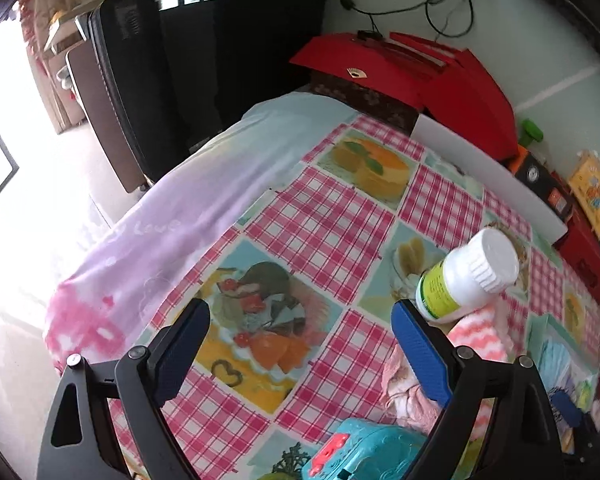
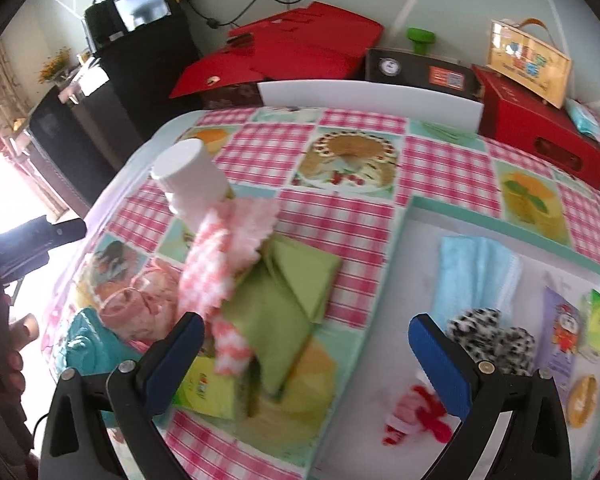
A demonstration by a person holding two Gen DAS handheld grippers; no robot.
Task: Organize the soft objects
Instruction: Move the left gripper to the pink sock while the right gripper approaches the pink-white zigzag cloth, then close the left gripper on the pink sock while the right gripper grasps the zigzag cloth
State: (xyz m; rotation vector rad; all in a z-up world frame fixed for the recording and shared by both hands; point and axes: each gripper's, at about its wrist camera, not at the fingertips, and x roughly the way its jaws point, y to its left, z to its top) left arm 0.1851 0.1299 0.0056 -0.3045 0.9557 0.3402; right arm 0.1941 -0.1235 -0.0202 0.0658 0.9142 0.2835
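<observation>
Right wrist: green cloth point(image 2: 288, 296) blurred, partly covered.

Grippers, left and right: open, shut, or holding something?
Left gripper: open, nothing between its blue pads.
Right gripper: open, holding nothing.

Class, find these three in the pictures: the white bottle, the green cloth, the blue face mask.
white bottle point(image 1: 466, 276): left wrist view, on its body.
green cloth point(image 2: 288, 284): right wrist view, on its folded middle.
blue face mask point(image 2: 472, 268): right wrist view, on its pleats.
</observation>
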